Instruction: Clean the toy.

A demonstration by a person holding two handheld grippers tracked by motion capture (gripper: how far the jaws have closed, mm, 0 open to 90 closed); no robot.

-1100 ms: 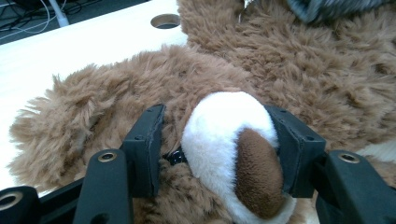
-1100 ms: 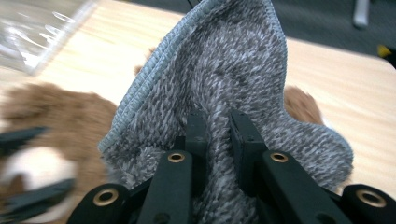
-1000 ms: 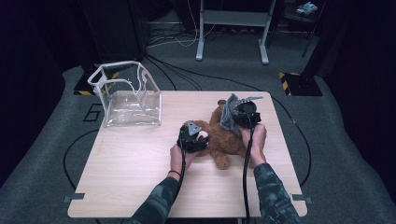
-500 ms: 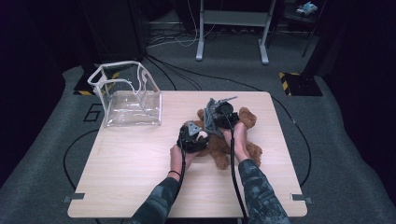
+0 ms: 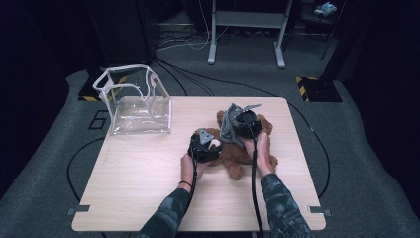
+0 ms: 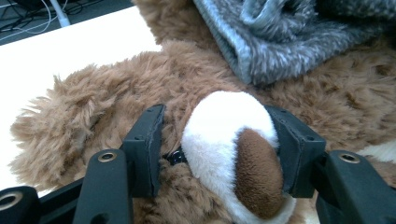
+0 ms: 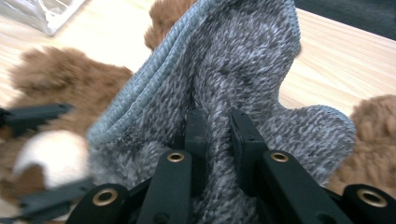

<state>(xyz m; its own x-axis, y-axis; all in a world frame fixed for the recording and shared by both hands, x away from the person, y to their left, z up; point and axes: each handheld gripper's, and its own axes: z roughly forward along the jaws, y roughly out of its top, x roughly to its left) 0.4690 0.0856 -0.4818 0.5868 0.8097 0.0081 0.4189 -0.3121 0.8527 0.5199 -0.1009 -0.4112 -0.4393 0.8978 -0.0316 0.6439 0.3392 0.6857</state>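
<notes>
My left tool (image 6: 217, 154) pinched teddy bear's (image 5: 242, 148) white muzzle (image 6: 229, 140), bear lying mid-surface (image 5: 148, 188). My right tool (image 7: 217, 135), clamped on grey knit garment (image 7: 233, 70), had shifted left over bear's body; dressing likely underway. Clear bag (image 5: 133, 106) far left.

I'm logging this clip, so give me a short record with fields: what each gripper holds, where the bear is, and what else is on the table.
left gripper: shut on the teddy bear's white snout
right gripper: shut on a fold of the grey knitted garment
teddy bear: lies on the wooden table, right of centre
garment: bunched over the bear's upper body
clear bag: stands open at the table's far left corner, apart from the bear
</notes>
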